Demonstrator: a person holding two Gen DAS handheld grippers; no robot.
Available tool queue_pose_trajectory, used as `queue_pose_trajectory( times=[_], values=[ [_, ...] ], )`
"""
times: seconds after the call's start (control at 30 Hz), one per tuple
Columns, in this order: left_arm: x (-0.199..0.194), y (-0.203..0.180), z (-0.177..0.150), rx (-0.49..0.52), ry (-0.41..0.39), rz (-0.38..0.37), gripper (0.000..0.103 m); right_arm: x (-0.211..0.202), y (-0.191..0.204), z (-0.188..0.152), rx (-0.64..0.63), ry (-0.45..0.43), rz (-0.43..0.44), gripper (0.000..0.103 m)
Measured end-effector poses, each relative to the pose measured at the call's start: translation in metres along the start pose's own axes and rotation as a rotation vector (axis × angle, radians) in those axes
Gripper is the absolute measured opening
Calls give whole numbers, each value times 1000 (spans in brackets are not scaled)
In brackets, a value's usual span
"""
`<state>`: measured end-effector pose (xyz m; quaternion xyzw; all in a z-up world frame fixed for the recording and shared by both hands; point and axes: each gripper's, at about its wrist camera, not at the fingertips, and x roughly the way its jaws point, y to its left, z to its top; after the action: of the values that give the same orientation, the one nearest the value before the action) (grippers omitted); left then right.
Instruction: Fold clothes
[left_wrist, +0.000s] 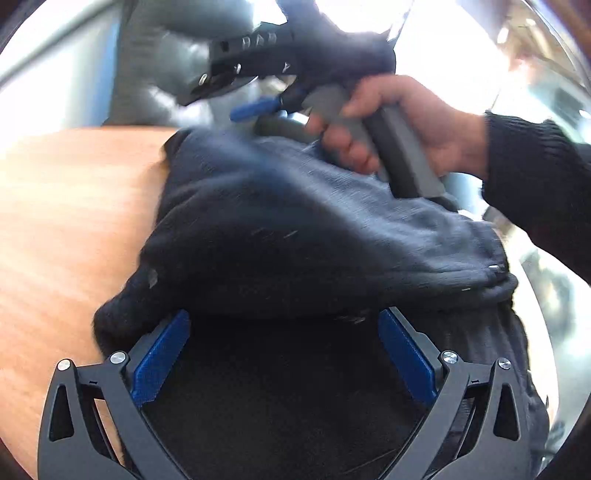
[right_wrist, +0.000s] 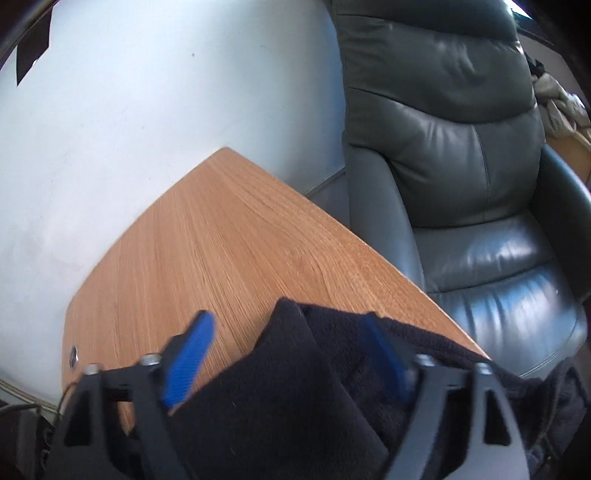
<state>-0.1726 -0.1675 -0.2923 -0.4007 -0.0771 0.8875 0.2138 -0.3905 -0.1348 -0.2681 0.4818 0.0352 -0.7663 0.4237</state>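
Clearly we are dealing with a soft, thick dark garment that lies bunched on the wooden table, sagging over the edge by the grey armchair. It should drape and slump rather than slip, so we would take it at an edge or corner. Our left gripper tilts down over the near part, jaws spread wide, clamping nothing. Our right gripper, held in a bare hand, also tilts down, jaws wide apart, cloth lying loose between them.
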Motion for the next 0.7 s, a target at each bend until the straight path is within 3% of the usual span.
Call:
queue_pose_trajectory(
  times=[0.03,0.1,0.17,0.2,0.23,0.33,0.5,0.63,0.7],
  values=[
    [2,-4,1,20,1,-15,103,3,-3,-2,-15,44,-10,93],
    [2,1,3,10,4,-18,103,21,-18,-4,22,138,9,81],
    [0,9,5,-17,3,-16,103,28,-21,-11,25,149,25,61],
    [-2,13,7,-30,2,-15,103,29,-19,-12,29,140,52,41],
    [-6,18,7,-45,-13,-10,103,30,-18,-13,34,131,80,11],
    [-18,28,9,-78,-66,-12,99,30,-7,-15,-14,87,88,11],
    [-48,27,-2,-63,-187,63,97,3,-4,-9,26,-102,220,10],
    [-66,33,-14,-113,-193,141,100,37,-17,-18,68,-8,194,11],
    [-68,38,-20,-136,-171,157,100,44,-22,-20,117,-60,241,11]
  ],
)
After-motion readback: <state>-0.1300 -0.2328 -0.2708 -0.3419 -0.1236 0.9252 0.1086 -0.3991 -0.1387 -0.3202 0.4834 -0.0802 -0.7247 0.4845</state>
